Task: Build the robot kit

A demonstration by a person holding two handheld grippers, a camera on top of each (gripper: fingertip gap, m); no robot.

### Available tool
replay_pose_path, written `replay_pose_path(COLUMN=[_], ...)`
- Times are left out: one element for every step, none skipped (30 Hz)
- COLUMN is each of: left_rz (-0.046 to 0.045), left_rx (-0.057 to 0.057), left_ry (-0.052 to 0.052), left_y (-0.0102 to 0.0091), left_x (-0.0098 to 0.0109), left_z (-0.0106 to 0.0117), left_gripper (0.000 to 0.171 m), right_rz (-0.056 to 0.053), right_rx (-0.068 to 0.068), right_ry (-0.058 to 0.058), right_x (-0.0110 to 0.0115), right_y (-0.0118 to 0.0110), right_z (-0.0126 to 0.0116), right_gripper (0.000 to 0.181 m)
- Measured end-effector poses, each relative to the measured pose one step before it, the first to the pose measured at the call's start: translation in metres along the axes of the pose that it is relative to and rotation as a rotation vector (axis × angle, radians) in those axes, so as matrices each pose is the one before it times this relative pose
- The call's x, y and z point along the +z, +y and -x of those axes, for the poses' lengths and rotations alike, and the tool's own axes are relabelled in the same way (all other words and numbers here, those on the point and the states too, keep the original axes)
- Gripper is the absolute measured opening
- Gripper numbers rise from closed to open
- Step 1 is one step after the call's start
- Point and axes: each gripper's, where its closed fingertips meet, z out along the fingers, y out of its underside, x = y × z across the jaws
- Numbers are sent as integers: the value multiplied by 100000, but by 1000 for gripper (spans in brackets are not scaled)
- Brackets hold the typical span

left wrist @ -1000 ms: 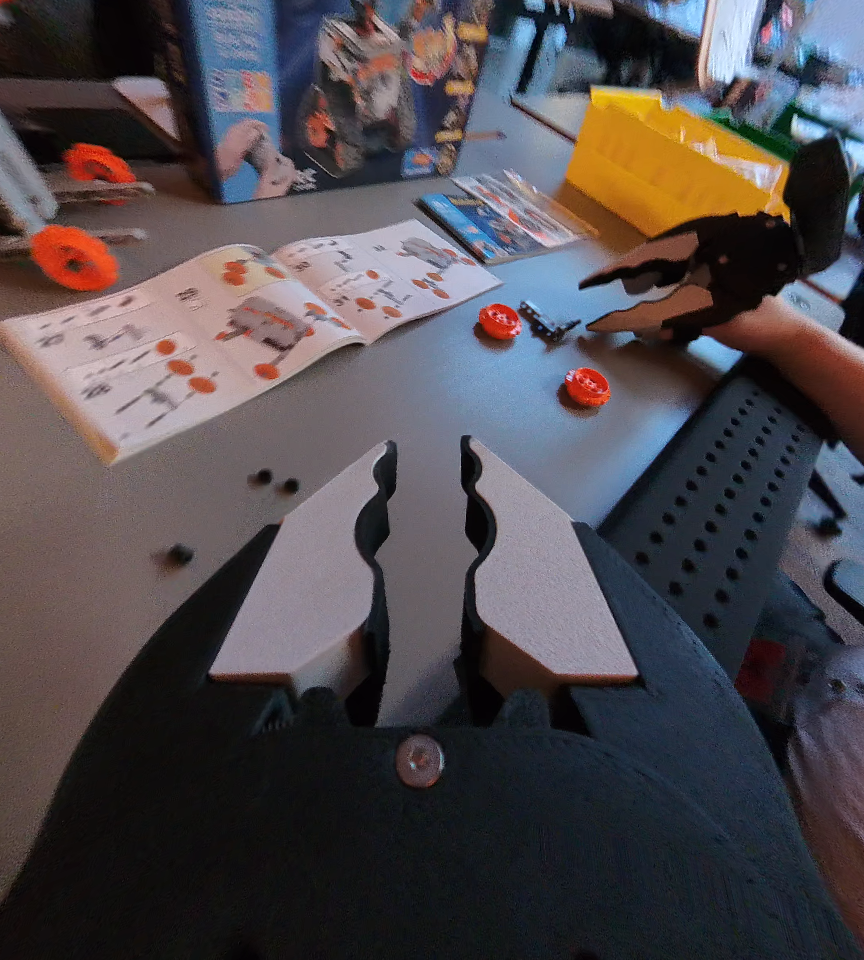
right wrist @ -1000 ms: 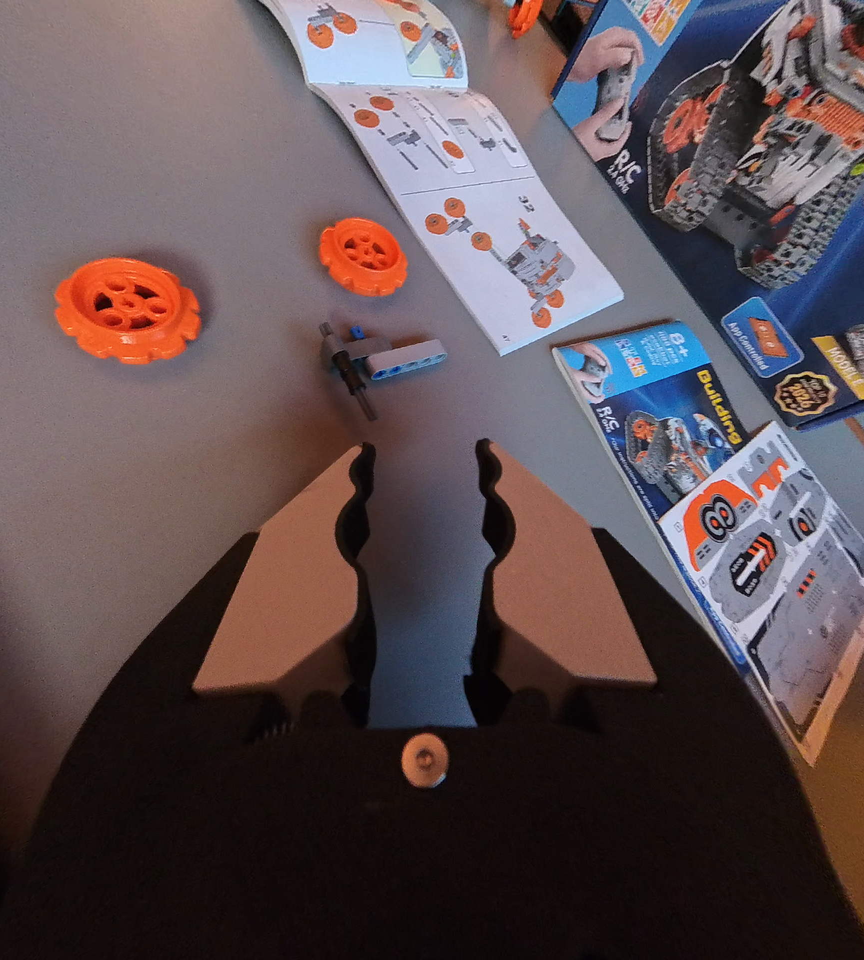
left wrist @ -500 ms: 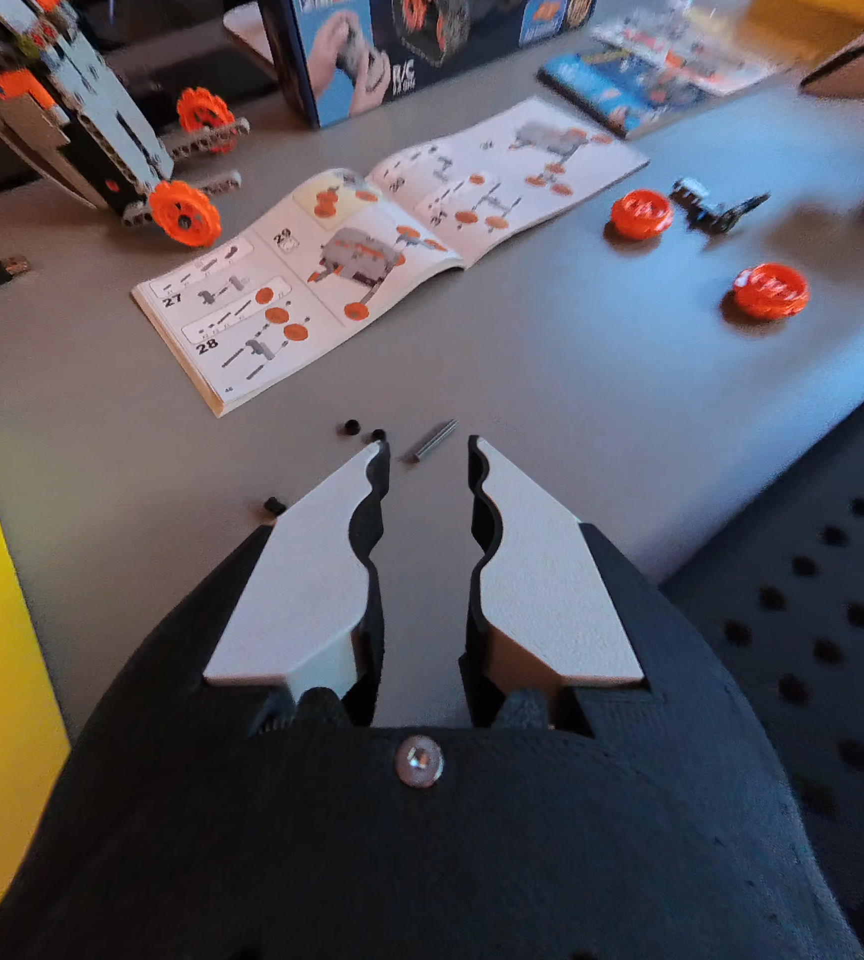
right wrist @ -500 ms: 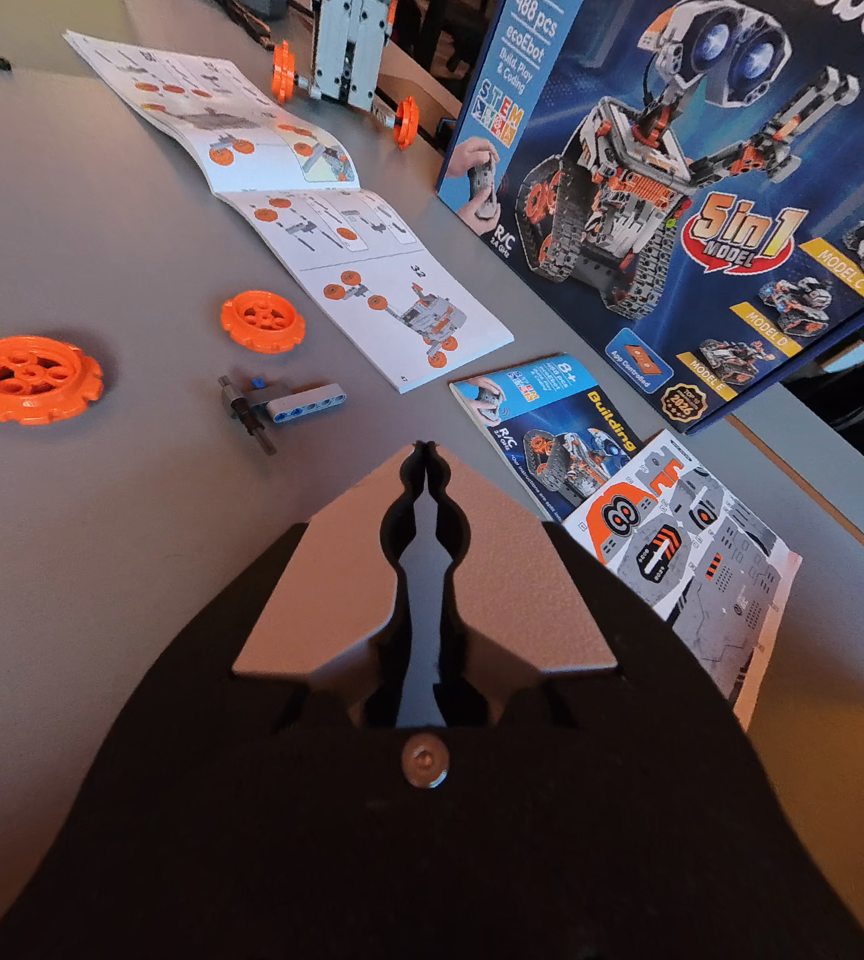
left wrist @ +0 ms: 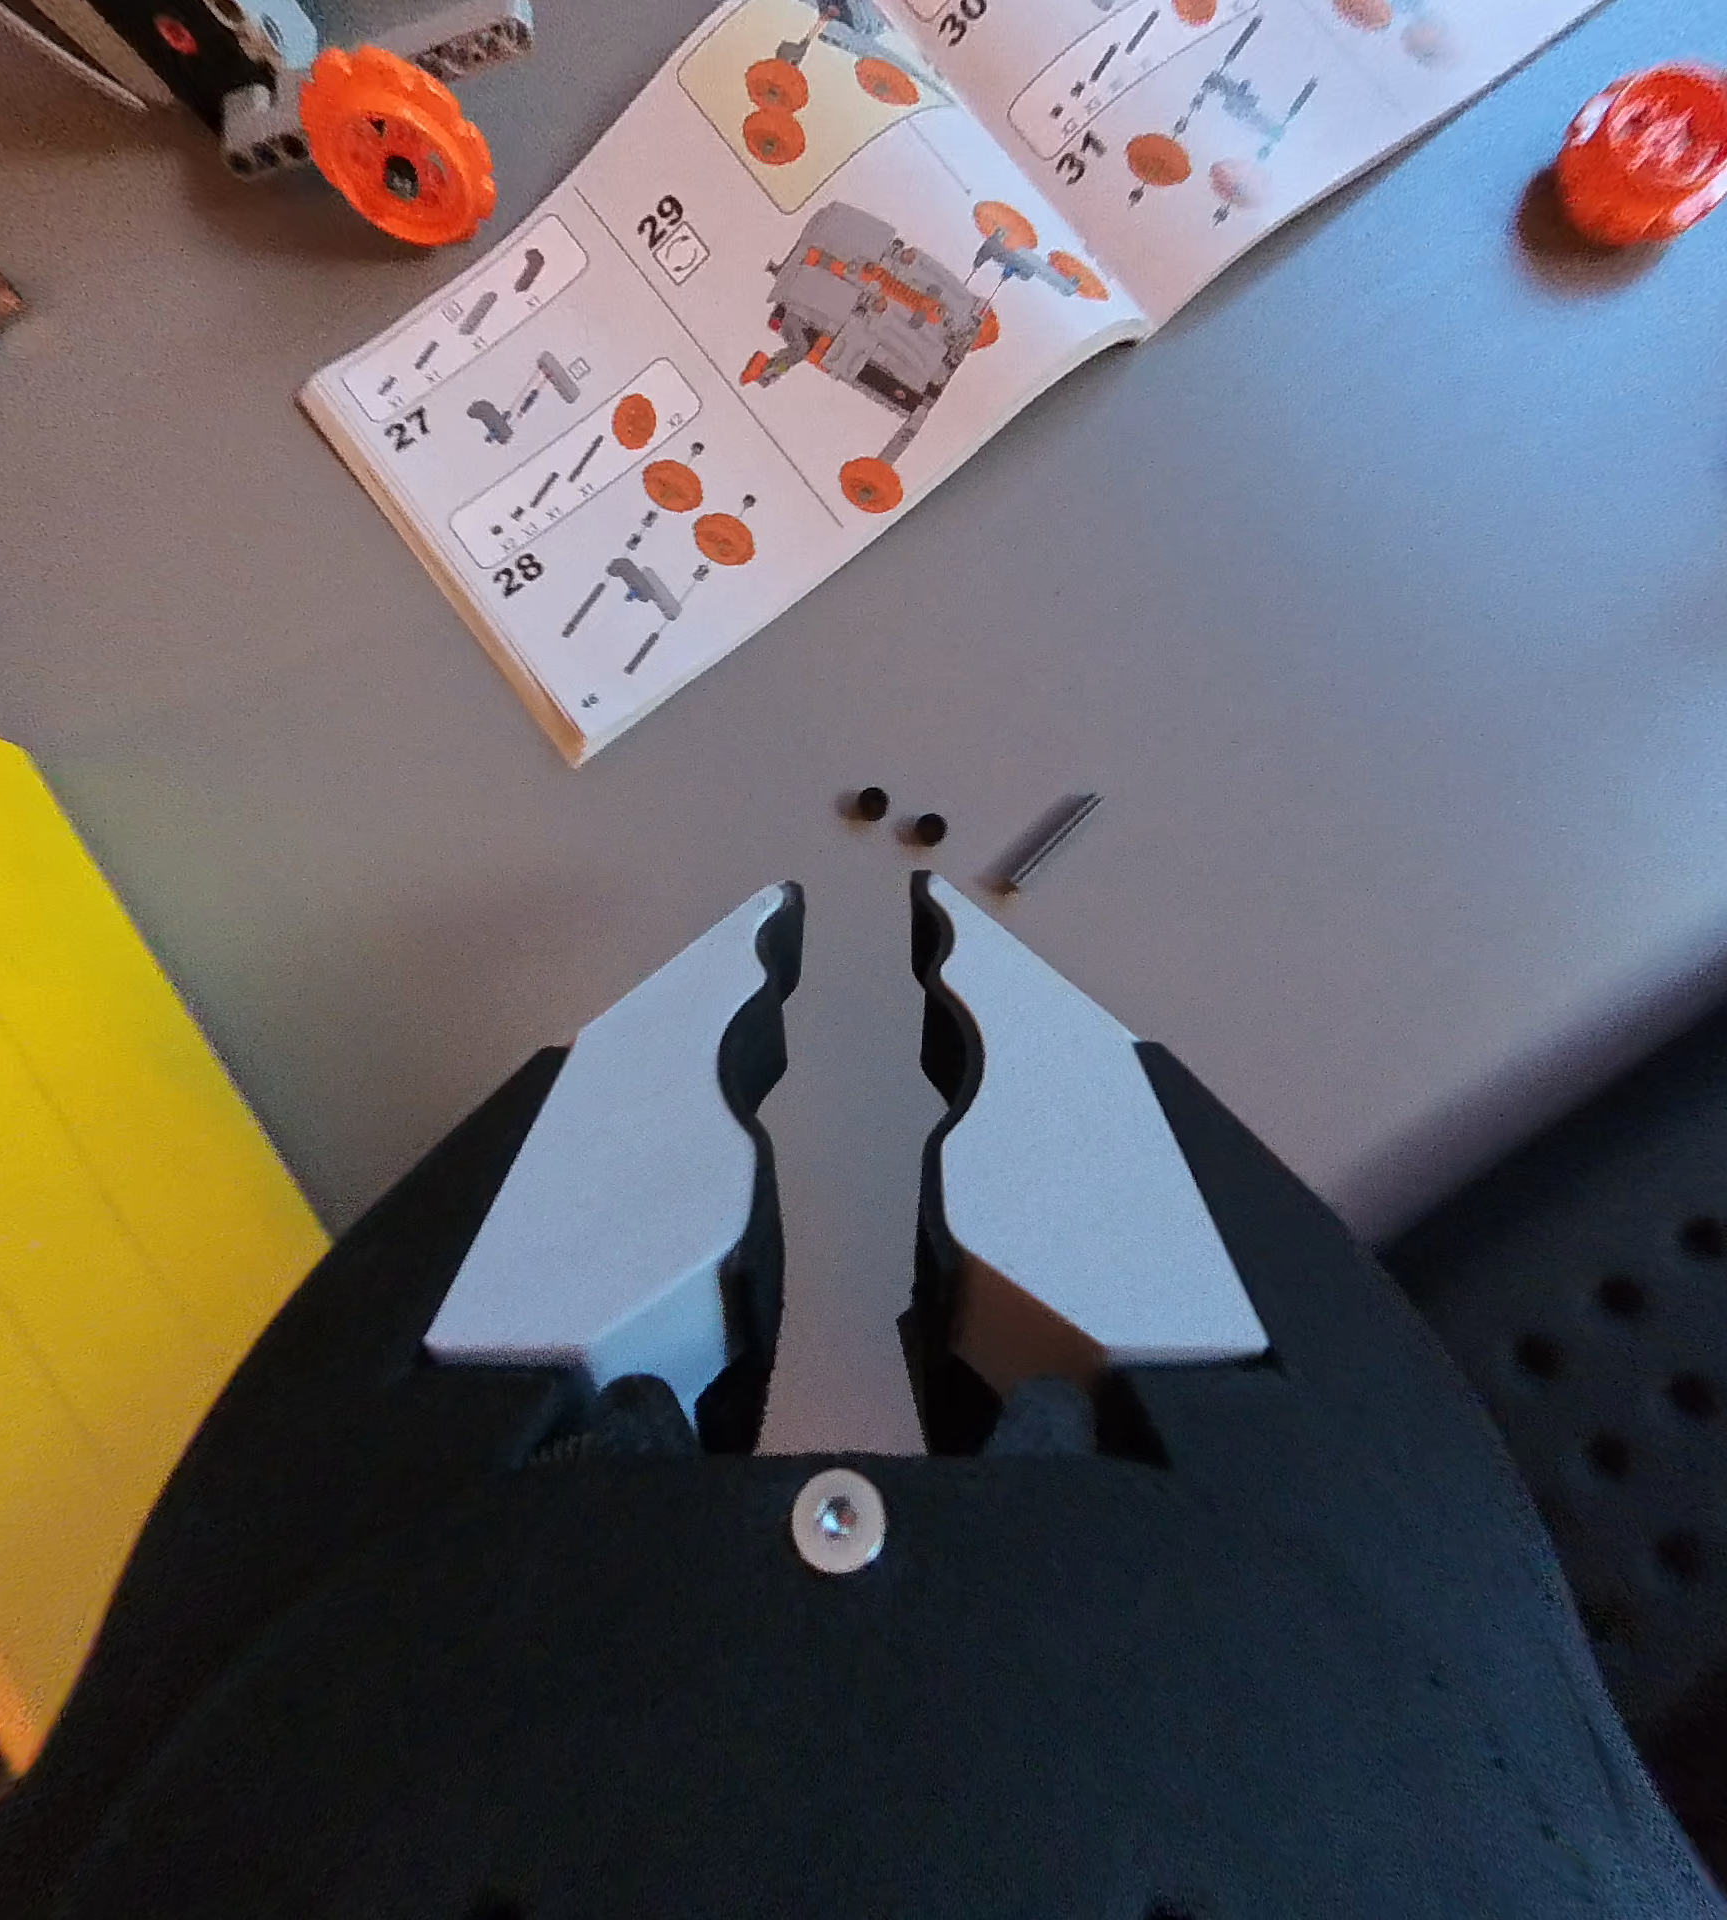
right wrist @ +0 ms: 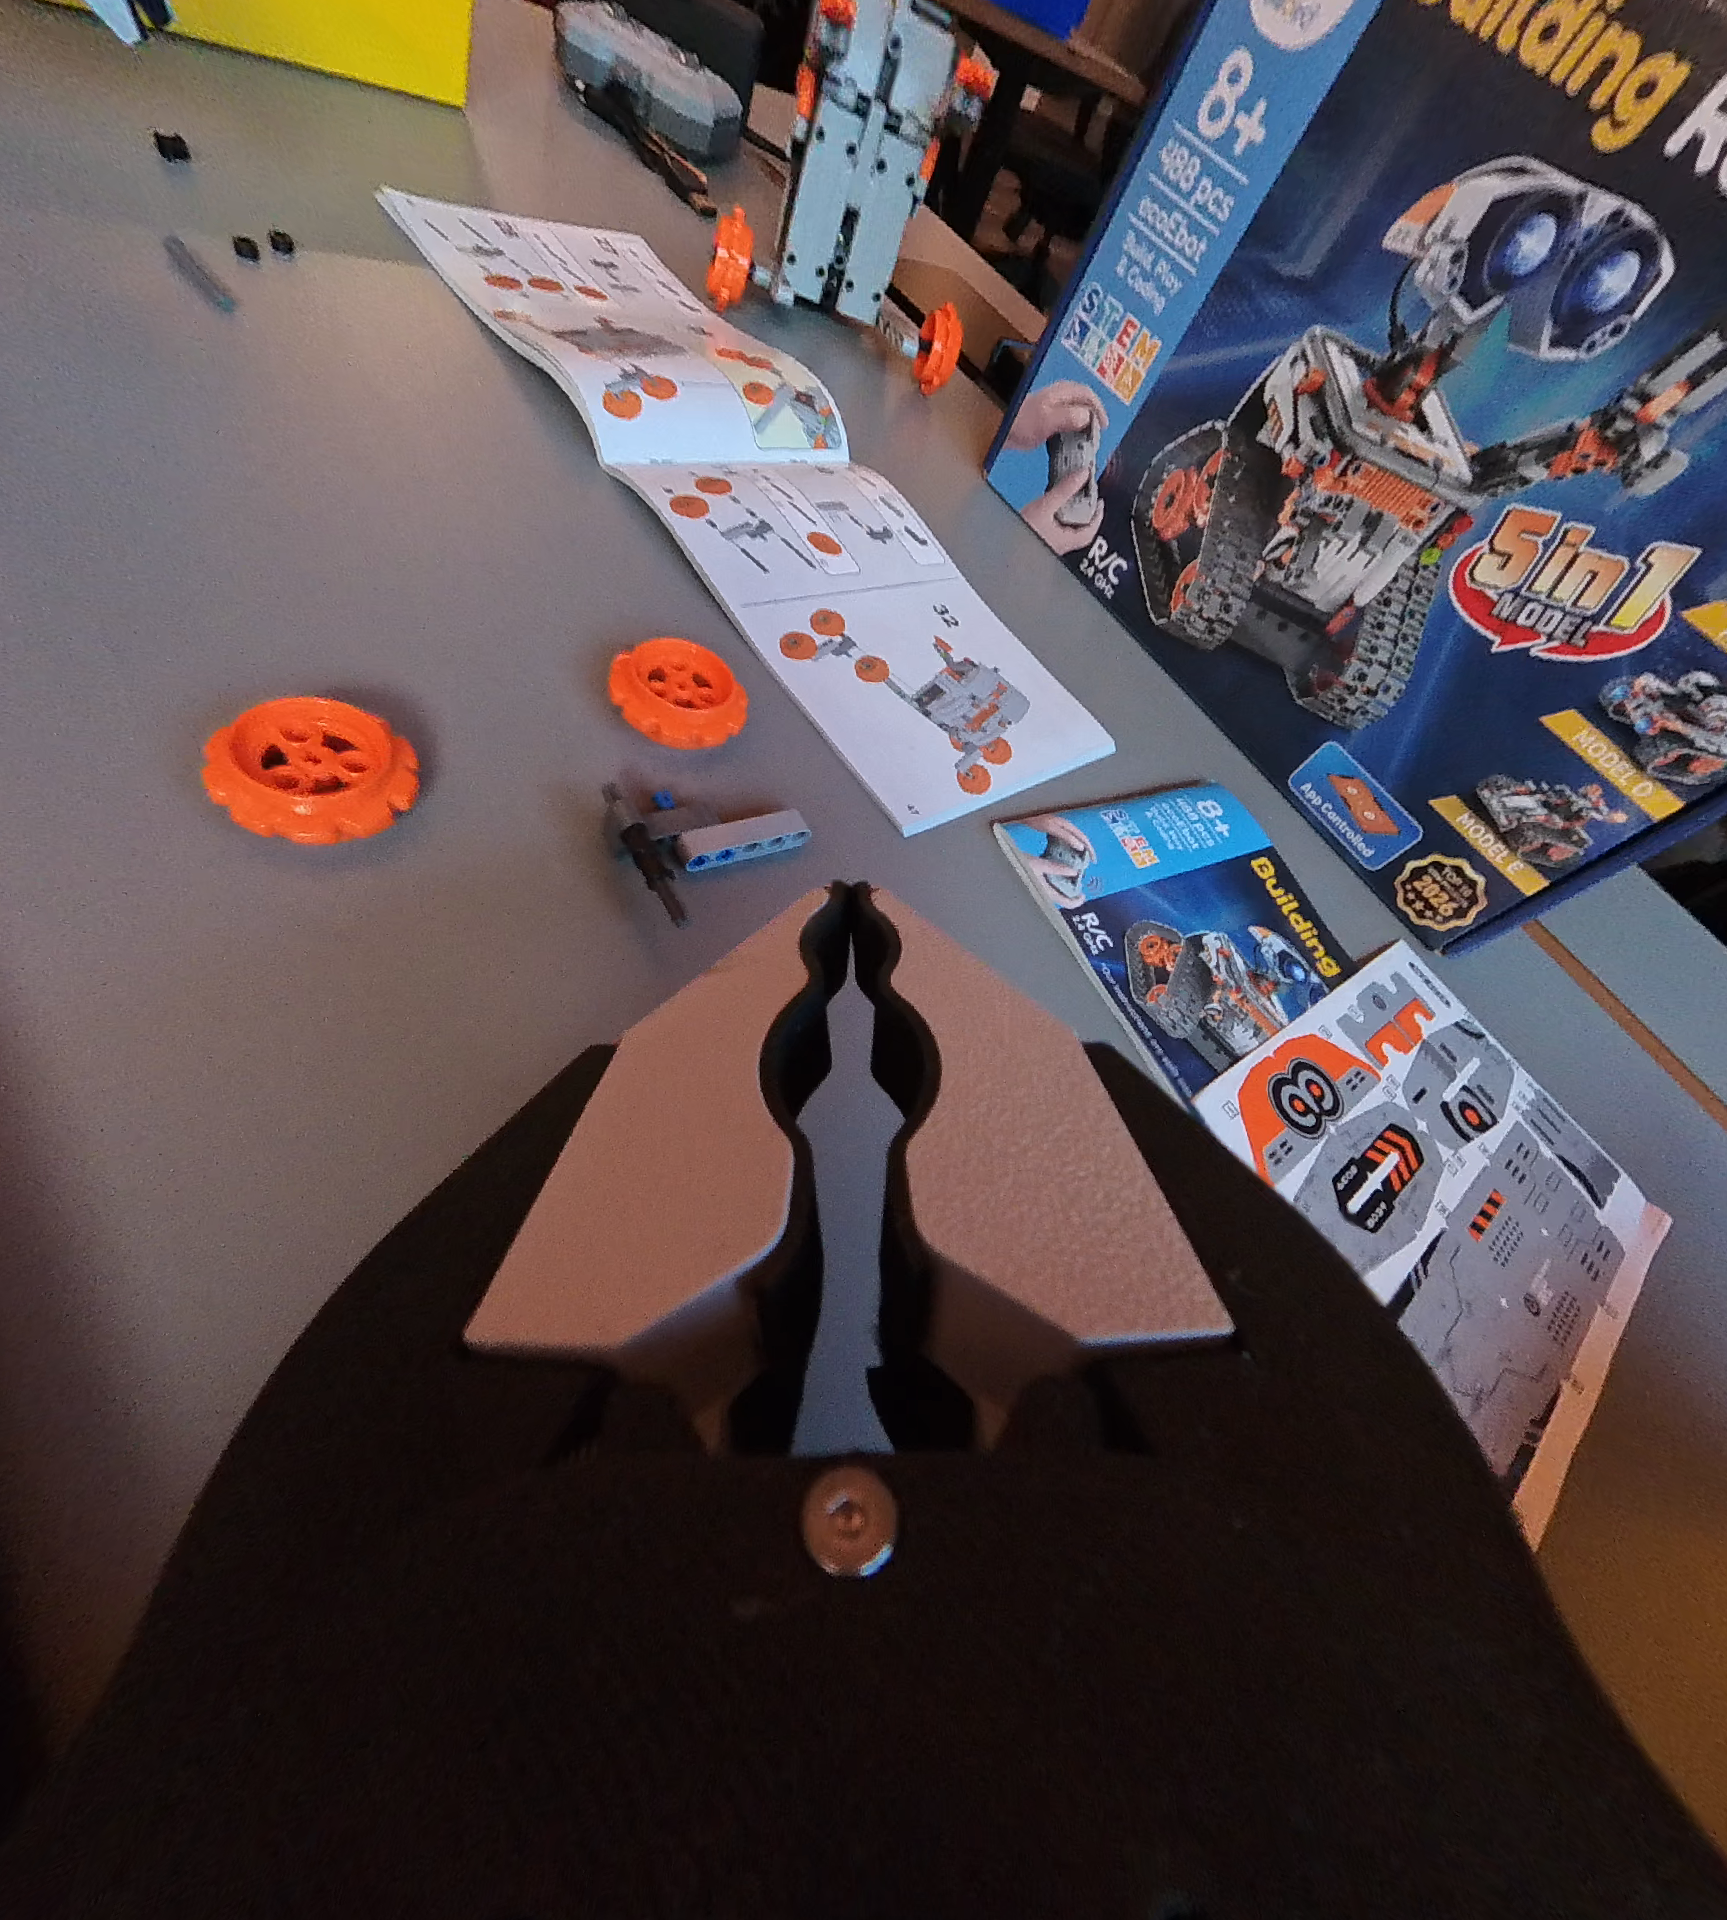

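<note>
left tongs (left wrist: 857,894): black body, grey pads, jaws apart, empty, hovering low over the grey desk (left wrist: 1254,644).
just ahead of left tips: two small black round pins (left wrist: 898,817) side by side, thin dark grey axle rod (left wrist: 1046,840) beside them to the right. Nothing touched.
left edge: yellow plastic bin wall (left wrist: 59,1143), close beside the tongs body.
right edge: black perforated panel (left wrist: 1669,1351) below the desk edge.
farther, left view: open white instruction booklet (left wrist: 734,395) flat on the desk; beyond it a partly built grey block model with an orange toothed wheel (left wrist: 393,156).
right tongs (right wrist: 851,902): same build, tips together, nothing between them, above the desk.
nearest to right tips: short grey holed beam with dark axle and blue pin (right wrist: 703,836), just ahead and left, not touched.
beyond that: large orange toothed wheel (right wrist: 310,767) to the left, smaller orange wheel (right wrist: 677,691) near the booklet, well apart from each other.
right of tips: blue leaflet (right wrist: 1171,935) and a sticker sheet (right wrist: 1441,1195) flat on the desk.
far right: blue kit box with robot picture (right wrist: 1410,416), standing upright.
progress: model looks part-assembled; both loose wheels, beam, pins and rod lie unmounted.
</note>
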Motion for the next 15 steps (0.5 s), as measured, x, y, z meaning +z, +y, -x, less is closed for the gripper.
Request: replay_pose_path(left_rz=[-722,-555,866,1644,1317,278,-960,-1640,-2404,-2698,-2794,-2993,-3096,-3412,-3371], left_rx=[-3839,-2776,-1385,-149,509,706,559,492,554,253,-244,-205,664,1846,2688], left_ry=[2846,2386,1778,396,-553,-590,119,1034,1249,1659,2486,3108,3584,3663,3689], left_y=[-319,-319,-114,-10,-77,-279,-512,-696,-879,-1027,-1212,-1421,-1594,-1691,-1649], left_x=[-131,-67,19,116,152,138,129,80,19,-47,-108,-120,-94,12,183], left_z=[-355,-373,-340,-138,8,12,-83,-193,-214,-264,-422,-605,-812,-969,-1031], left_gripper=[17,16,16,16,16,16,16,16,16,16,16,17,18,18,19], right_rz=[-630,709,776,526,958,1425,1179,824,888,1706,3378,3425,2419,881,-2124], right_rx=[-855,-36,343,-28,-148,-544,-1502,-1933,-1173,370,1154,242,148,1408,1212], right_ry=[654,292,-1001,-2016,-2475,-1056,-237,-580,-1917,-5502,-7265,-4898,-3475,-3272,-3584], right_x=[-69,-6,53,90,156,177,148,143,210,340,419,430,408,240,126], right_y=[-116,58,72,25,67,127,76,38,115,388,765,819,606,94,-400], right_z=[-62,-44,170,371,475,308,259,266,370,748,869,406,123,29,65], right_gripper=[0,0,0,0,0,0,0,0,0,0,0,0,13,21,28])
